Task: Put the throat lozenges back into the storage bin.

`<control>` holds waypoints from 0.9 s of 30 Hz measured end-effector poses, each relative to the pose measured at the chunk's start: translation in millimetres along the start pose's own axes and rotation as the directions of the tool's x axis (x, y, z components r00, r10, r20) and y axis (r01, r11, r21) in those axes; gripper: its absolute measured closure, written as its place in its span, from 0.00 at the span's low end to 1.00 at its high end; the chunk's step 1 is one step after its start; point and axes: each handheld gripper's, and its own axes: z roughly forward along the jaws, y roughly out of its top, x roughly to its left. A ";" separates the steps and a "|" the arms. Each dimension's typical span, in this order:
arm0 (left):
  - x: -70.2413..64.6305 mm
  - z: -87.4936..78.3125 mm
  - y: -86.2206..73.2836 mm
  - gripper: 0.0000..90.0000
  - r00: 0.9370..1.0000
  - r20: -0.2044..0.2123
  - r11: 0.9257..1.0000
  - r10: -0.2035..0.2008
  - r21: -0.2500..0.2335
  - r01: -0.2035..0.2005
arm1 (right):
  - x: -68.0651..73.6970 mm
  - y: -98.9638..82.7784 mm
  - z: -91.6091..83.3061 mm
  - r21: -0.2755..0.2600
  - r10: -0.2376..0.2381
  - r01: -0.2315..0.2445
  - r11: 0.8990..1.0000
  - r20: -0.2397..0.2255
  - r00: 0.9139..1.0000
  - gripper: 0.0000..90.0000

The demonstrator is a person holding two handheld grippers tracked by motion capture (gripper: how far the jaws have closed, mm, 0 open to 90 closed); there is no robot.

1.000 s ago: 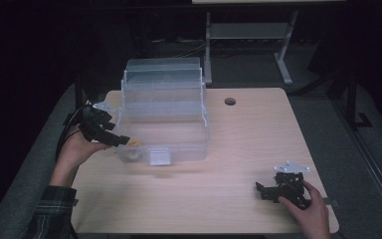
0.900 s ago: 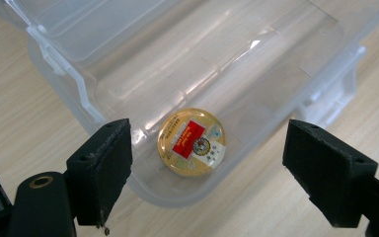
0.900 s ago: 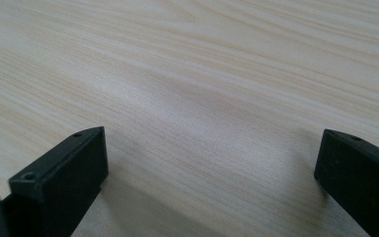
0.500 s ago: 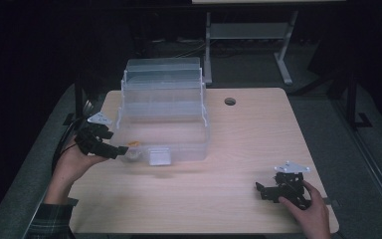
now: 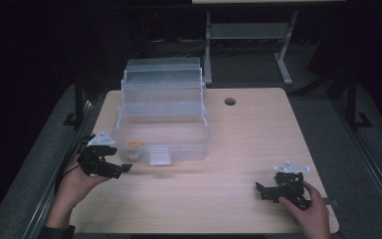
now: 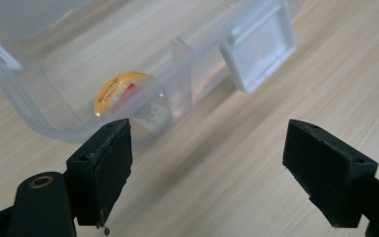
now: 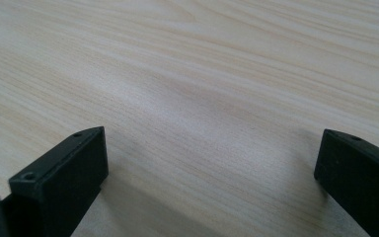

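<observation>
Left gripper (image 5: 122, 168): jaws spread wide with nothing between them, held low over the table (image 5: 258, 144) near its left edge, just beside the front left corner of the box (image 5: 161, 132).
Box: clear plastic, lid stood open at the back, white latch (image 6: 259, 47) hanging at the front wall; it sits left of the table's middle.
Yellow-topped item (image 6: 118, 91): a small round thing lying inside the box at its front left corner, behind the clear wall; what it is I cannot tell.
Risk, left side: the box looks light, so a jaw pushed against the wall would likely slide it instead of reaching inside; the item can only be reached from above, over the rim.
Risk, lid: the upright lid may tip shut if the box is knocked.
Open room, middle: bare wood in front of the box and across to the right.
Cable hole (image 5: 230, 101): toward the far edge, well apart from both grippers.
Right gripper (image 5: 259, 190): jaws spread, empty, resting near the front right corner, close to the table's edge.
</observation>
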 end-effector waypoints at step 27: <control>-21.5 31.9 -62.2 0.19 1.000 0.011 0.998 0.019 -0.067 -0.019 | 0.2 -0.1 -0.1 0.000 0.001 -0.001 1.000 0.001 1.000 0.00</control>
